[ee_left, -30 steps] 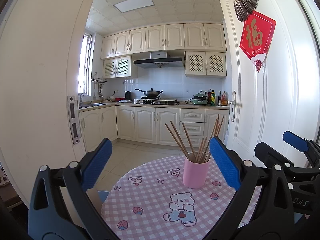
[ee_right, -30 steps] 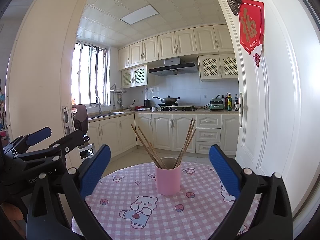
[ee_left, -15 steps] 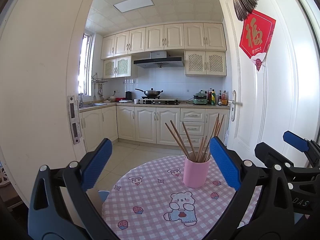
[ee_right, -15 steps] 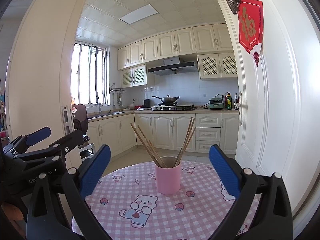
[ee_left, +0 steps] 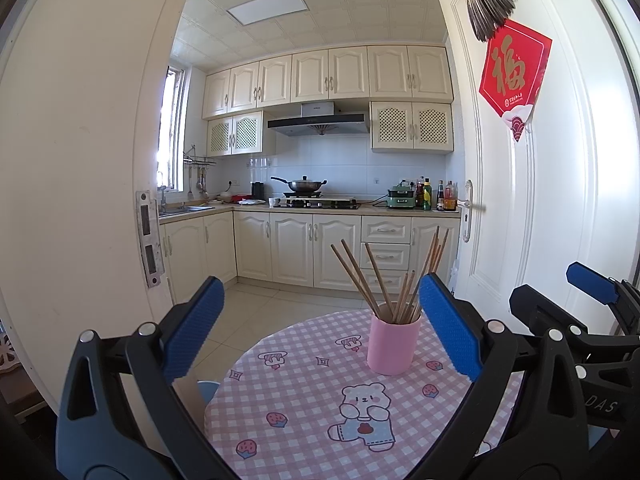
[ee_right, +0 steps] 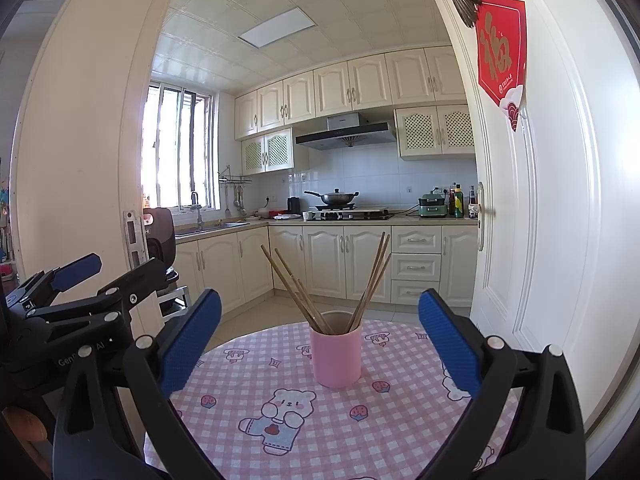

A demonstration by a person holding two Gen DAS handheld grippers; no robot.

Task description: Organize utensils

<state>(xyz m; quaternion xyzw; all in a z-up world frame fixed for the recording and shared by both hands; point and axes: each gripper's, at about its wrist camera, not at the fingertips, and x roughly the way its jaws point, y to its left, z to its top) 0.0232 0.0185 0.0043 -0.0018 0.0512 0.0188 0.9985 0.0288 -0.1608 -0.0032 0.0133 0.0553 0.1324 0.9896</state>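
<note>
A pink cup stands upright on a round table with a pink checked cloth. Several wooden chopsticks lean out of it in two bunches. My left gripper is open, held above the near side of the table, and the cup sits just inside its right finger. My right gripper is open too, with the cup centred between its blue pads and farther off. Each gripper shows at the edge of the other's view. Neither holds anything.
A white door stands open close on the right of the table, a door frame on the left. Behind lies a kitchen with cream cabinets, a wok on the stove and a tiled floor.
Almost nothing differs; the right wrist view has shifted very slightly, and both grippers stay open over the table.
</note>
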